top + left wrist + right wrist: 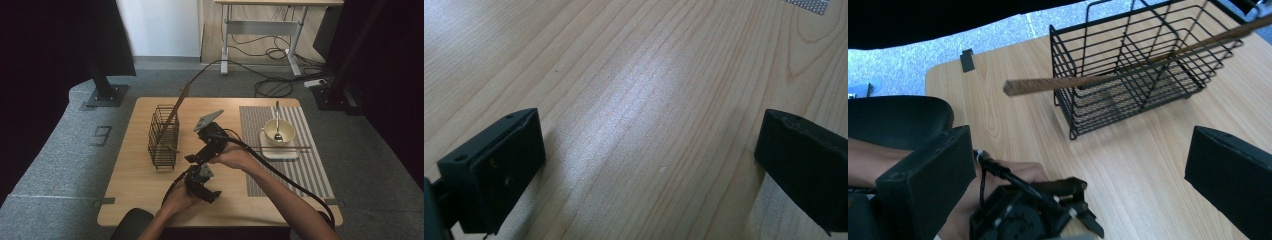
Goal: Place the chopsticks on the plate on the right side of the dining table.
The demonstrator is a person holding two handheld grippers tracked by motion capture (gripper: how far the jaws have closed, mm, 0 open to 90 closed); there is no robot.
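Note:
My left gripper (212, 194) rests low over the table's near middle, held by the left hand. Its jaws stand wide open over bare wood (649, 100) with nothing between them. My right gripper (193, 159) sits just behind it, also open and empty, and it points toward the left hand and the left gripper (1033, 215). A black wire basket (163, 137) stands on the left of the table with a brown chopstick (177, 107) leaning out of it. The right gripper view looks at the basket (1108, 102) and the chopstick (1128, 72) across open table.
At the right, a striped placemat (310, 165) carries a white square plate (280, 152) under a cream bowl (279, 131) with a spoon (277, 122). A second chopstick (285, 147) lies across the plate. Cables trail from both grippers toward the near right edge.

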